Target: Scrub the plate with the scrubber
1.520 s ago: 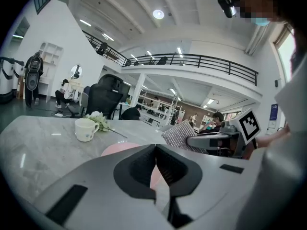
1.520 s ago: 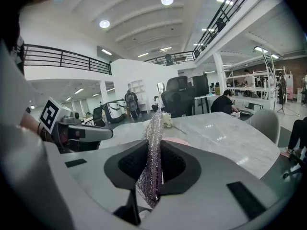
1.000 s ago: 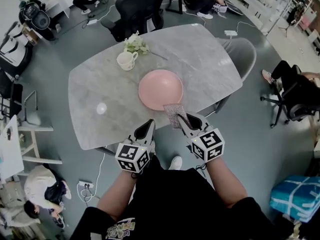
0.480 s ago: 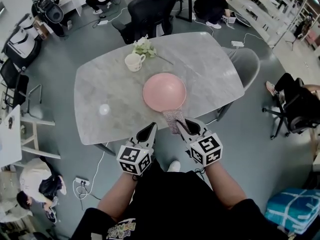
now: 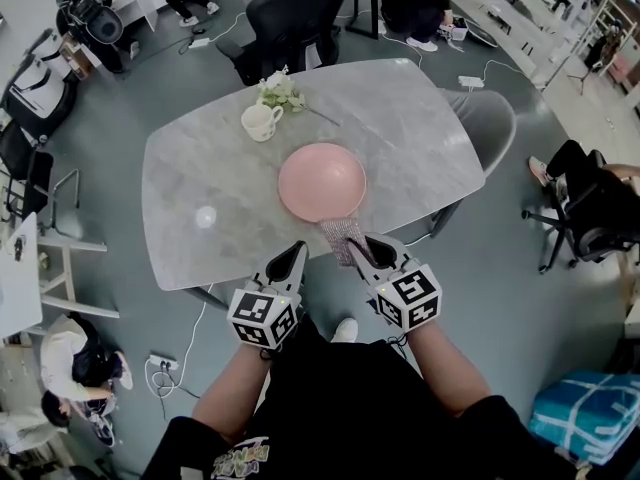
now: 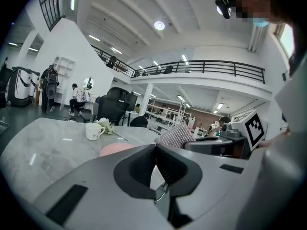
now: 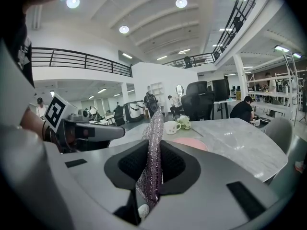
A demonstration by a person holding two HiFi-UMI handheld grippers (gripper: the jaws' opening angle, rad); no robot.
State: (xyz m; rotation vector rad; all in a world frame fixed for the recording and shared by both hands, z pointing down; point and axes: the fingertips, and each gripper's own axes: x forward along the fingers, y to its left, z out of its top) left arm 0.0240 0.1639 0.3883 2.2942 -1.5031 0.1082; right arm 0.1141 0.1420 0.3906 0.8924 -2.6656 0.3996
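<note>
**A:** Entry one, the scrubber?

**B:** Silvery woven-mesh scrubbing pad point(image 7: 154, 138), flat and limp. It is pinched edge-on between the pressed pads of the right gripper point(image 5: 368, 248), with its free end standing out past the jaw tips. Judged light, soft and apt to fold under pressure. A hold low on the pad, as here, should leave a short working end.

**A:** Entry two, the plate?

**B:** Round, shallow, pale pink plate point(image 5: 322, 181), lying flat on the grey marble-patterned tabletop point(image 5: 200, 168), just ahead of the right gripper's tips. The pad's end seems to stop short of the near rim, though the head view is too small to be sure. Judged rigid, smooth and breakable, and likely to slide when rubbed. The near rim is the place to steady it.

**A:** Entry three, the other claw?

**B:** Left gripper point(image 5: 297, 256), jaws pressed together on nothing, close beside the right one. The plate lies ahead of it and to its right.

**A:** Sundries?

**B:** White ceramic mug point(image 5: 258, 121) and a small sprig of pale flowers point(image 5: 277, 90), beyond the plate, well apart from both claws.
</note>
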